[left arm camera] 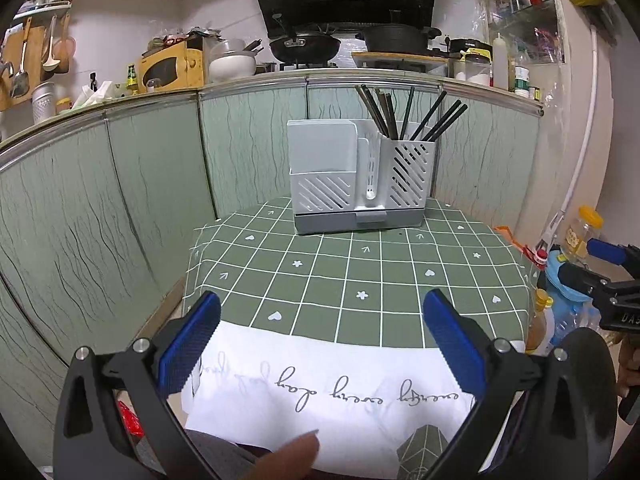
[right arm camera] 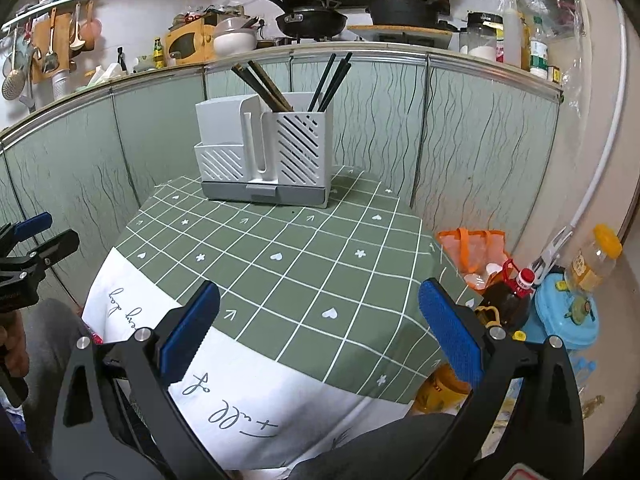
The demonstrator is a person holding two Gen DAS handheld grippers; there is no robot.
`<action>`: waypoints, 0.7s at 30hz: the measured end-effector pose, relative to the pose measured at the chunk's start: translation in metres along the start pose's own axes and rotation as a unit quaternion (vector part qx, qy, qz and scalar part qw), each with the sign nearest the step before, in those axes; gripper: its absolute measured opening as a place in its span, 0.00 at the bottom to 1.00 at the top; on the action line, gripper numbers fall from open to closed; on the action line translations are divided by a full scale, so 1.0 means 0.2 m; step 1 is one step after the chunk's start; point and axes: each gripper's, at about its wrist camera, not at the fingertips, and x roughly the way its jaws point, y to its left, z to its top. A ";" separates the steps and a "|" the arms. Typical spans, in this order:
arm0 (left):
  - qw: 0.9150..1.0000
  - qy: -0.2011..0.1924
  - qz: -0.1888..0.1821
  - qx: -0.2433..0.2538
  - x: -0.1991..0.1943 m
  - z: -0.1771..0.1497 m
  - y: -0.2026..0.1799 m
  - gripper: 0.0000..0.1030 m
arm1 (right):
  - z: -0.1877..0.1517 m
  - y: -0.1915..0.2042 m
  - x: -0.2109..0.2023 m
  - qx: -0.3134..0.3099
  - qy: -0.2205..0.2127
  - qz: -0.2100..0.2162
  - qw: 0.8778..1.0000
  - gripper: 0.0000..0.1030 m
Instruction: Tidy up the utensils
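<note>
Left wrist view: a white plastic utensil holder with slotted walls (left arm camera: 358,184) stands on a grey base at the far side of a small table covered by a green checked tablecloth with white hearts and arrows (left arm camera: 320,280). Its tall right-hand compartment holds a bundle of dark chopsticks (left arm camera: 400,116), all upright and fanning outward at the tips; some are brown, some black. The wide left-hand compartment and the narrow middle slot show nothing sticking out; their insides are hidden from here. The left gripper (left arm camera: 320,338) hangs over the near, white printed edge of the cloth with its blue-padded fingers (left arm camera: 192,344) spread wide and nothing between them. The right gripper (left arm camera: 608,280) shows at the right edge of this view, beside the table.

In the right wrist view the same holder (right arm camera: 266,152) sits at the far edge of the table (right arm camera: 300,264), chopsticks (right arm camera: 280,84) again only in the right-hand compartment, brown ones leaning left and black ones leaning right. The right gripper (right arm camera: 318,332) is also spread wide and empty, well apart from the holder. On the floor to the right stand a clear jar with a yellow lid (right arm camera: 596,260), a dark bottle with a red cap (right arm camera: 508,296) and a blue round container (right arm camera: 568,312); what they hold cannot be told.
</note>
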 end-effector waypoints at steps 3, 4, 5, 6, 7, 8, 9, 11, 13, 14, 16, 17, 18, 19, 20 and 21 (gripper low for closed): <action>1.000 -0.002 -0.001 0.009 0.00 0.00 -0.01 0.96 | -0.01 0.01 0.01 -0.002 0.003 0.000 1.000 0.93; 1.000 -0.001 -0.005 0.010 0.00 0.00 -0.01 0.96 | -0.01 0.01 0.01 -0.002 0.004 0.000 1.000 0.93; 1.000 0.001 -0.007 0.010 0.00 0.00 -0.01 0.96 | -0.01 0.01 0.01 -0.002 0.006 0.001 1.000 0.93; 1.000 0.003 -0.004 0.008 0.01 0.00 -0.01 0.96 | -0.01 0.01 0.01 -0.001 0.006 0.000 1.000 0.93; 1.000 0.004 -0.003 0.009 0.01 0.00 -0.01 0.96 | -0.01 0.02 0.01 -0.002 0.007 0.000 1.000 0.93; 1.000 0.005 -0.003 0.010 0.01 -0.01 -0.01 0.96 | -0.02 0.02 0.01 -0.002 0.007 0.000 1.000 0.93; 1.000 0.006 0.001 0.010 0.01 -0.01 -0.01 0.96 | -0.02 0.02 0.01 -0.001 0.007 0.000 1.000 0.93; 1.000 0.010 0.001 0.005 0.02 -0.01 0.00 0.96 | -0.02 0.02 0.02 0.000 0.009 0.000 1.000 0.93; 1.000 0.012 0.004 0.003 0.02 -0.01 0.00 0.96 | -0.02 0.02 0.02 -0.001 0.009 -0.001 1.000 0.93; 1.000 0.012 0.006 0.005 0.02 -0.01 0.00 0.96 | -0.02 0.02 0.02 -0.001 0.009 0.000 1.000 0.93; 1.000 0.012 0.008 0.007 0.02 -0.01 0.00 0.96 | -0.02 0.02 0.02 -0.001 0.011 0.000 1.000 0.93; 1.000 0.011 0.006 0.007 0.02 -0.01 0.00 0.96 | -0.02 0.02 0.02 0.000 0.010 0.000 1.000 0.93; 1.000 0.011 0.006 0.007 0.02 -0.01 0.00 0.96 | -0.02 0.02 0.02 0.000 0.011 0.000 1.000 0.93; 1.000 0.010 0.007 0.008 0.01 -0.01 0.00 0.96 | -0.02 0.02 0.02 0.000 0.011 0.000 1.000 0.93; 1.000 0.010 0.007 0.009 0.01 -0.01 0.00 0.96 | -0.03 0.02 0.02 0.000 0.010 -0.001 1.000 0.93; 1.000 0.010 0.006 0.009 0.01 -0.01 0.00 0.96 | -0.03 0.02 0.02 0.000 0.011 -0.001 1.000 0.93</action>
